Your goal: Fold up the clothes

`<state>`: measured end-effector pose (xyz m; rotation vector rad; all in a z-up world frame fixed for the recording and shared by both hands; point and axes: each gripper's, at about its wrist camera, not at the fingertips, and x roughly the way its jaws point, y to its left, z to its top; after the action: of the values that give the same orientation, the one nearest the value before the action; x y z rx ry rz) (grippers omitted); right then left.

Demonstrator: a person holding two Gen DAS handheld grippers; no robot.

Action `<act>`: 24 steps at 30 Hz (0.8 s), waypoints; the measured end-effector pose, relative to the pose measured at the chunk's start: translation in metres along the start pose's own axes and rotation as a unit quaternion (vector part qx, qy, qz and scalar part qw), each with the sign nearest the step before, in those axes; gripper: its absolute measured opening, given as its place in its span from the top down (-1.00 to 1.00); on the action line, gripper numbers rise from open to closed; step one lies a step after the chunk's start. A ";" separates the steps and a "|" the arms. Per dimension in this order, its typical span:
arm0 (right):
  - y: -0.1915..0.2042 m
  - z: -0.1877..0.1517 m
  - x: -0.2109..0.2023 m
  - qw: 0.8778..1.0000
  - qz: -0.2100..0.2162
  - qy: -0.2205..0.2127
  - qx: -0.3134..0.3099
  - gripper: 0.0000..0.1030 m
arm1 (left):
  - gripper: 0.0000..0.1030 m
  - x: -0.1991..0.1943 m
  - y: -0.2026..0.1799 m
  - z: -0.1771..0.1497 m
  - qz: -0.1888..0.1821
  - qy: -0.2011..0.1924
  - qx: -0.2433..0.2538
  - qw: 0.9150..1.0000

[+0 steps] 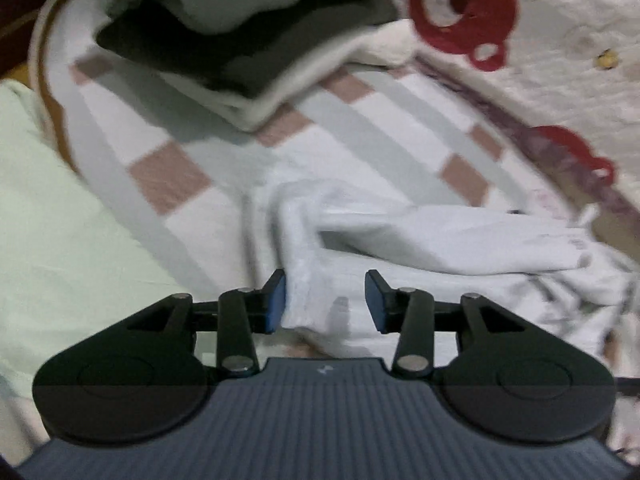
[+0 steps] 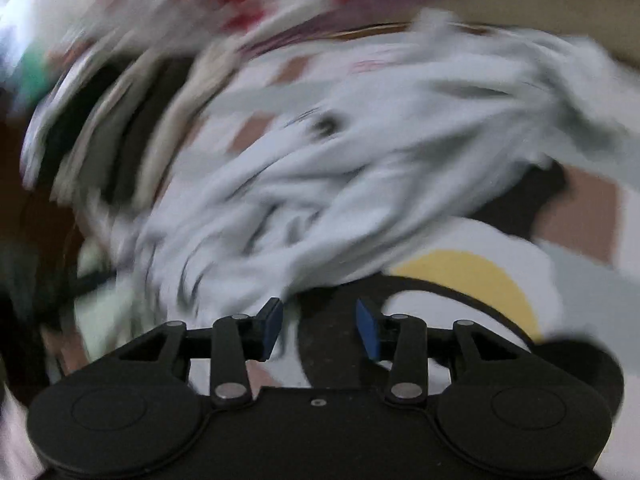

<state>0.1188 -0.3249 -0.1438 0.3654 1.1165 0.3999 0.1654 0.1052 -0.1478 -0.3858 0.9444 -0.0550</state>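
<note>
Left wrist view: white garment [image 1: 400, 236] lying between the spread-apart left gripper [image 1: 325, 302] fingers; right gripper [image 2: 319, 326] likewise spread, empty.

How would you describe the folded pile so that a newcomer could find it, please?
Start at the checked sheet with pink squares. At its far end sits the folded pile, beside the red-bear quilt. Unlike the crumpled white garment near the left gripper, it is neatly stacked, with a dark layer.

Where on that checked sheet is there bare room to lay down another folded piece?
The widest bare patch of the checked sheet lies between the folded stack at the back and the white garment near the open left gripper. The right side is crowded by the garment and the bear-print quilt. The right wrist view is too blurred to judge.
</note>
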 end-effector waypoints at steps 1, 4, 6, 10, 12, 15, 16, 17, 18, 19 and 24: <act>0.015 0.001 0.012 0.998 -0.014 0.016 -0.063 0.23 | 0.19 0.000 -0.003 -0.001 -0.019 -0.001 -0.005 1.000; 0.043 0.006 0.044 0.978 -0.048 0.031 -0.200 0.34 | 0.08 -0.002 -0.015 -0.006 -0.070 -0.005 -0.004 0.998; 0.037 0.007 0.051 0.983 -0.017 0.034 -0.181 0.34 | 0.04 -0.003 -0.029 -0.009 -0.091 -0.004 0.026 0.996; 0.030 0.001 0.065 0.987 -0.009 0.039 -0.158 0.27 | 0.04 -0.003 -0.056 -0.016 -0.115 0.008 0.081 0.990; 0.034 -0.005 0.072 0.984 -0.015 0.040 -0.172 0.20 | 0.02 -0.001 -0.067 -0.020 -0.125 0.017 0.105 0.986; 0.041 -0.014 0.083 0.978 -0.027 0.042 -0.201 0.04 | -0.15 0.002 -0.087 -0.034 -0.120 0.031 0.164 0.979; 0.048 -0.018 0.087 0.970 -0.040 0.043 -0.234 0.03 | -0.16 0.003 -0.094 -0.038 -0.118 0.036 0.184 0.975; 0.049 -0.020 0.087 0.970 -0.040 0.041 -0.238 0.03 | -0.16 0.004 -0.101 -0.043 -0.116 0.041 0.204 0.971; 0.050 -0.021 0.086 0.969 -0.040 0.039 -0.242 0.03 | -0.16 0.005 -0.107 -0.047 -0.114 0.045 0.223 0.967; 0.051 -0.023 0.086 0.968 -0.040 0.037 -0.246 0.02 | -0.16 0.006 -0.114 -0.051 -0.112 0.050 0.243 0.962; 0.053 -0.030 0.085 0.966 -0.033 0.027 -0.256 0.02 | -0.15 0.024 -0.111 -0.055 -0.053 0.052 0.257 0.964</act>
<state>0.1170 -0.2350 -0.1974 -0.1393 1.0310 0.6233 0.1488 -0.0196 -0.1565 0.0496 0.9732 -0.4143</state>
